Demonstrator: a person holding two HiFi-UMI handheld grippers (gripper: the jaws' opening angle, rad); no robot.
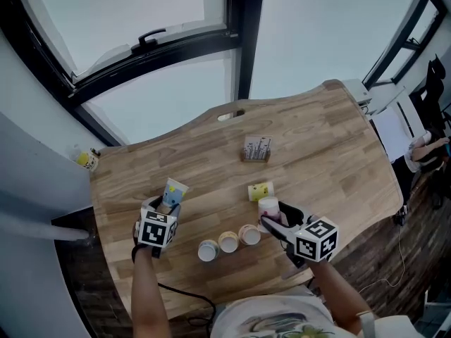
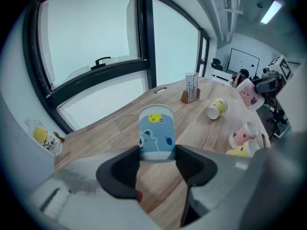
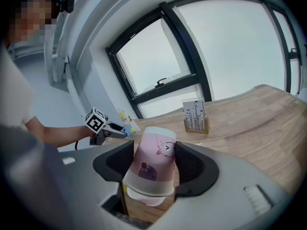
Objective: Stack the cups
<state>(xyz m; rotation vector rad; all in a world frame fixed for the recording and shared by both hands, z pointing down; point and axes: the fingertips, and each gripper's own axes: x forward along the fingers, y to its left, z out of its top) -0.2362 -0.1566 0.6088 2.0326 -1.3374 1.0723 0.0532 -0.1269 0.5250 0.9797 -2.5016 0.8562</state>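
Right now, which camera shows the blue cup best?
The left gripper view: the blue cup sits big, gripped by the left tool. The head view shows it small; the right gripper view, only a tiny far-off bit.

Office: wall-mounted white whiteboard (image 2: 245, 61), black desk chair (image 1: 435, 80), long ceiling strip light (image 2: 271, 11), tall black-framed windows (image 2: 91, 37), curved light-wood table (image 1: 317, 143).

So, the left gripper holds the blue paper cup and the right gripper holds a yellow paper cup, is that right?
No: the right gripper holds a pink paper cup, as the right gripper view shows; the left gripper does hold the blue paper cup.
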